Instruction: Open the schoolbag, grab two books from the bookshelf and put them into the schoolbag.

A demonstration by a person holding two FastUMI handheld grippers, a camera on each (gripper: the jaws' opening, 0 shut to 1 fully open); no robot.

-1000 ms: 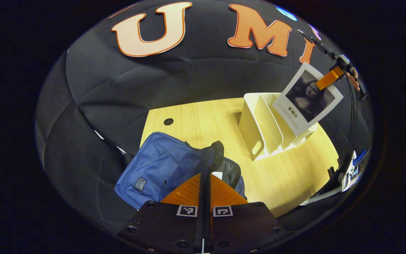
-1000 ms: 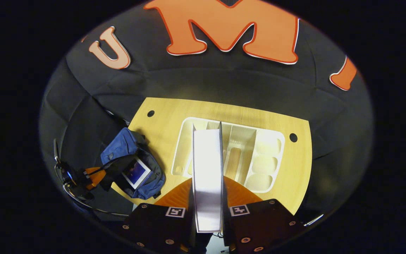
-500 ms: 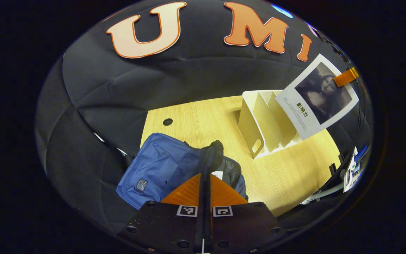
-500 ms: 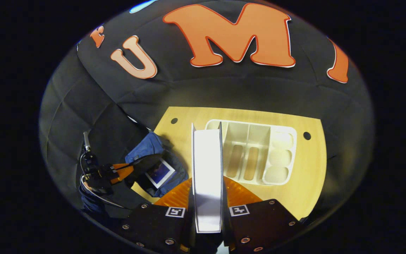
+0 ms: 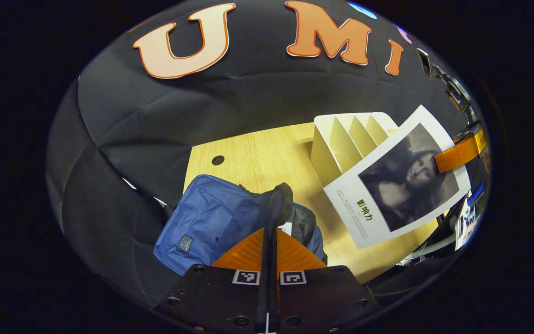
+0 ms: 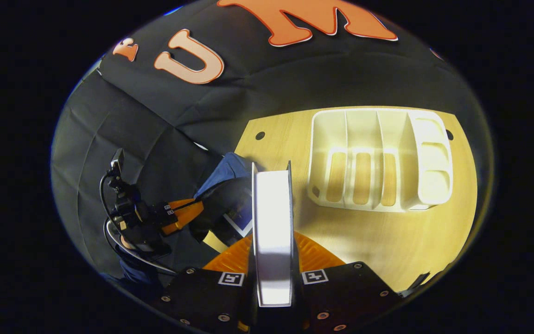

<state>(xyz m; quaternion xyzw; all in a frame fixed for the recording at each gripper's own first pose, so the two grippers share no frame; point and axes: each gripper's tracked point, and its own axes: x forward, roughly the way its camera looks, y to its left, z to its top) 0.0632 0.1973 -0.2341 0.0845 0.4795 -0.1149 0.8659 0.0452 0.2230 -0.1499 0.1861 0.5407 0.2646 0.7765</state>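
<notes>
While my left gripper (image 5: 269, 218) stays clenched on the dark rim of the schoolbag (image 5: 211, 220), pinching the flap up so the mouth gapes, I judge the step in hand to be carrying the second book across to it. One book (image 6: 239, 218) seems to lie inside the bag already; in the right gripper view a corner of its cover shows in the opening. Farther right, my right gripper (image 6: 272, 232) is clamped on the white book (image 5: 399, 178), both fingers pressing its covers, with its page edge facing me. That book hangs above the wooden table (image 5: 257, 157), between the bag and the bookshelf (image 6: 380, 160), whose slots now look vacant. To do this well, I should hold the flap high and taut, turn the book edge-on to the opening, and lower it beside the first one before letting go.
</notes>
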